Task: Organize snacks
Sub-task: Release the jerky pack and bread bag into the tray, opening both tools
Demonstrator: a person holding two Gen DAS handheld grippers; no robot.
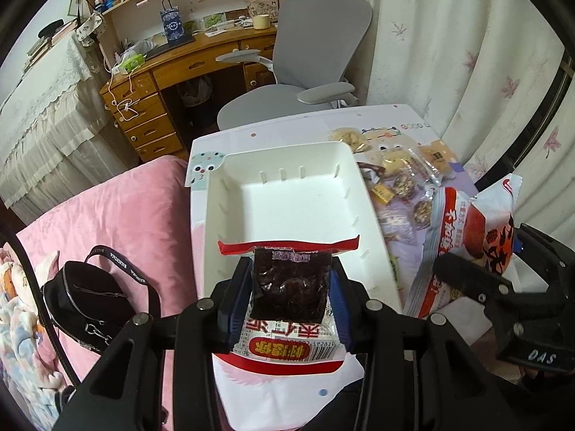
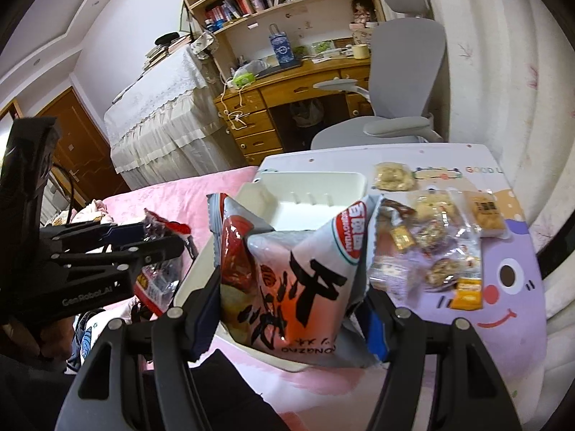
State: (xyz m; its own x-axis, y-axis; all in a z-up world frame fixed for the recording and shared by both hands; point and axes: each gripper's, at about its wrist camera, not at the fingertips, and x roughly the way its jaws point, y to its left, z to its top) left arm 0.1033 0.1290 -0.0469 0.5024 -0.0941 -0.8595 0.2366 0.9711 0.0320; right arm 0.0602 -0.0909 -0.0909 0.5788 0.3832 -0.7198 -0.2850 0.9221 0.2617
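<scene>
left gripper (image 1: 291, 283) clamps a red-and-white date packet (image 1: 287, 327) over the white tray (image 1: 215, 215); right gripper (image 2: 287, 301) grips a large grey-and-orange snack bag (image 2: 287, 280) above the tray's near rim.

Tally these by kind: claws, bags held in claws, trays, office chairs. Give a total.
Claws: 2, left claw and right claw
Held bags: 2, small bag in the left claw, big bag in the right claw
Trays: 1, white tray
Office chairs: 1, grey chair
Total: 6
The loose snacks overlap too much to count.
</scene>
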